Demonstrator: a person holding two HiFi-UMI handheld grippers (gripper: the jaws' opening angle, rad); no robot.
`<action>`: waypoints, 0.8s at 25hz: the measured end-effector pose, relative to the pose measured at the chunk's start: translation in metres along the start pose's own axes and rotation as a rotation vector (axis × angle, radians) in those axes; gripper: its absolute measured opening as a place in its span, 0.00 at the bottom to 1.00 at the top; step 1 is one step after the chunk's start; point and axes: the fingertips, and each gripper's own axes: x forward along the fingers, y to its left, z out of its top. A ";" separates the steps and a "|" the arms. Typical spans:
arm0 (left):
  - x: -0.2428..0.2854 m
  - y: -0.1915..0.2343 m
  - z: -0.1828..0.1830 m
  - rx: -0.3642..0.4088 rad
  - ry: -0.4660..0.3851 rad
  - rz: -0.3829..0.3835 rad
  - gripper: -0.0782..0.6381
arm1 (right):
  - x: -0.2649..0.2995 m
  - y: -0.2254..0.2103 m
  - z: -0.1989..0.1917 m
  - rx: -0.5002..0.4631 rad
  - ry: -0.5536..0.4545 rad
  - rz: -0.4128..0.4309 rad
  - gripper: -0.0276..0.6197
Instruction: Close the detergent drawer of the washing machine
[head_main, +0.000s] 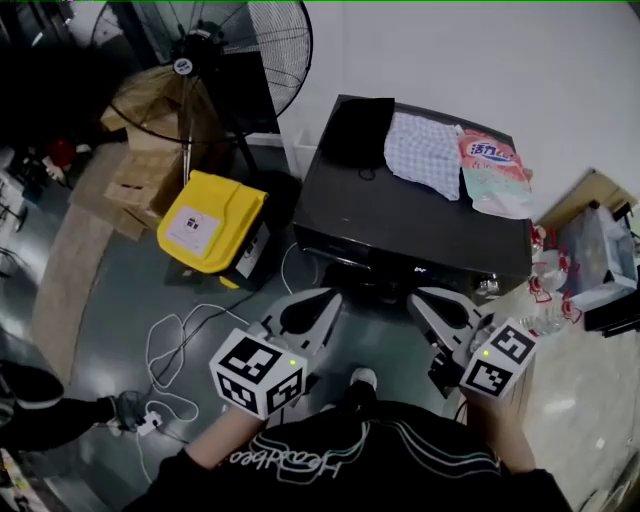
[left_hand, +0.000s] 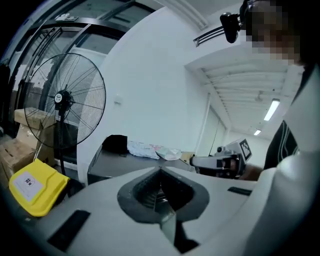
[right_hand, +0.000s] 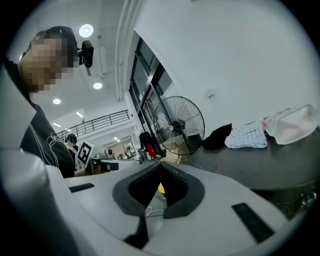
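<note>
The dark washing machine (head_main: 400, 215) stands in front of me, seen from above; its front face is in shadow and I cannot make out the detergent drawer. My left gripper (head_main: 334, 294) and right gripper (head_main: 414, 296) hang side by side just short of the machine's front edge, both shut with nothing between the jaws. In the left gripper view the left gripper (left_hand: 160, 170) points over the machine's top (left_hand: 112, 164), with the right gripper (left_hand: 220, 163) at its right. The right gripper (right_hand: 161, 164) points past the machine's top (right_hand: 260, 165).
On the machine lie a black cloth (head_main: 360, 128), a checked cloth (head_main: 425, 155) and a detergent bag (head_main: 495, 172). A standing fan (head_main: 215, 45), cardboard boxes (head_main: 140, 150) and a yellow case (head_main: 210, 222) are at the left. Cables (head_main: 170, 345) trail on the floor.
</note>
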 end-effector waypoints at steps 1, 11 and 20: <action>-0.007 -0.004 0.002 0.006 -0.006 -0.007 0.14 | 0.000 0.009 0.002 -0.006 -0.011 0.006 0.08; -0.058 -0.027 -0.004 0.015 -0.040 -0.048 0.14 | -0.012 0.069 -0.009 -0.043 -0.055 -0.001 0.08; -0.082 -0.041 -0.009 0.032 -0.058 -0.070 0.14 | -0.020 0.096 -0.020 -0.040 -0.070 -0.010 0.08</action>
